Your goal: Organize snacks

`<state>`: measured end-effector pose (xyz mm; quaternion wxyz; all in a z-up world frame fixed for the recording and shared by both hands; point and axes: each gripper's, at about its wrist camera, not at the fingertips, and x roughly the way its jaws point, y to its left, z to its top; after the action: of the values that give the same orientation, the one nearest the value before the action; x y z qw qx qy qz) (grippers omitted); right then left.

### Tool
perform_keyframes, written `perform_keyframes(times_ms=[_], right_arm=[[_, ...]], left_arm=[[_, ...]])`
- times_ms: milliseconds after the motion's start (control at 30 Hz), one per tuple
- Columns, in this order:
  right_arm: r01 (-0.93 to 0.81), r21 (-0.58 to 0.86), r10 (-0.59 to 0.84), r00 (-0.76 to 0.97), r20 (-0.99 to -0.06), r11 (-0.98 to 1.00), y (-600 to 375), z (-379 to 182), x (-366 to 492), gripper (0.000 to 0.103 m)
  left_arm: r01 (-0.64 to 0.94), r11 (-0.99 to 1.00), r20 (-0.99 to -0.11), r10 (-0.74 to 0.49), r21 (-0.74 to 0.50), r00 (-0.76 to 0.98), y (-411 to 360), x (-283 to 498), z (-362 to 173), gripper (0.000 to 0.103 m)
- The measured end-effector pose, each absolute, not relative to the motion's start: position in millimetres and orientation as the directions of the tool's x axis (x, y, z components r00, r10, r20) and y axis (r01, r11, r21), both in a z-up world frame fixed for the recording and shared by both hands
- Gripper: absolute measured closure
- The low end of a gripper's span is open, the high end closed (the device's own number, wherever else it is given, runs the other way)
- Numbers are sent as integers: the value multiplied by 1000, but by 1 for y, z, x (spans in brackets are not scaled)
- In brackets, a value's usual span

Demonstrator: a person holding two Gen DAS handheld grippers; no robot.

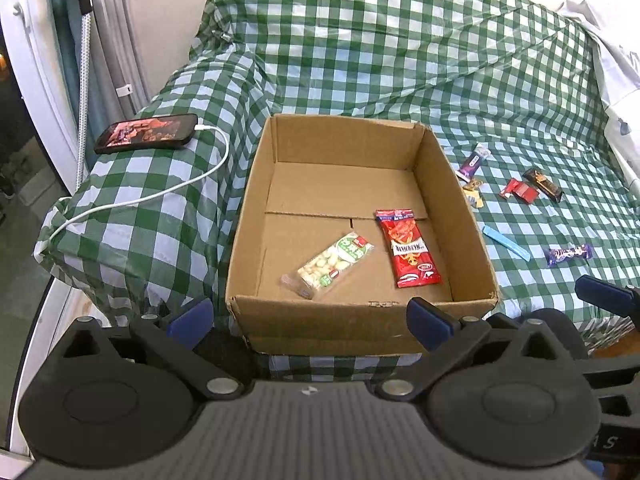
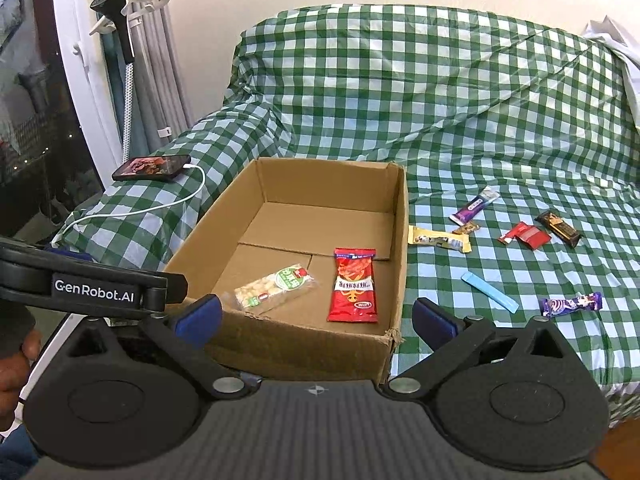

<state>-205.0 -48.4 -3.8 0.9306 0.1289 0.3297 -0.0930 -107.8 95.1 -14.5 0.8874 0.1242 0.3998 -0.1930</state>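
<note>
Cardboard box (image 1: pixel 440 184): sat open on the green-checked cloth (image 1: pixel 400 40), near the front edge, holding two packets.
Nut packet (image 1: pixel 332 266): lay flat on the box floor, near-left, angled.
Red packet (image 1: pixel 410 254): lay flat beside it, to the right, the two apart.
Loose snacks: spread on the cloth right of the box, outside it; a purple bar (image 2: pixel 474 210) farthest, a yellow packet (image 2: pixel 438 239) just beside the box wall, a red wrapper (image 2: pixel 526 236) and a dark bar (image 2: pixel 559 228) further right.
Nearer snacks: a blue stick (image 2: pixel 490 292) and a purple candy (image 2: pixel 570 305), well apart from the box.
Left gripper (image 1: pixel 310 318): released, jaws spread wide, empty, at the near wall of the box.
Right gripper (image 2: pixel 316 318): released too, jaws wide, grasping nothing, at the box's near-right corner.
Phone (image 1: pixel 146 134): on the left armrest, white cable (image 1: pixel 160 192) plugged in.
</note>
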Motion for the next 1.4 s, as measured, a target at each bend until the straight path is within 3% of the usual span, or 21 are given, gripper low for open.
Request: perform_keyframes(times_ms=[467,1400], right_arm=[[298,211,-47,671,-740,931,-55,-25,-197,1],[317,242,-10,625,-780,917,-62,-43,-191,1]], left_arm=[[447,892,-823,-205,66,529,94,-100,-32,0],[457,886,-854,-175,80,490,85,-96,-42,0]])
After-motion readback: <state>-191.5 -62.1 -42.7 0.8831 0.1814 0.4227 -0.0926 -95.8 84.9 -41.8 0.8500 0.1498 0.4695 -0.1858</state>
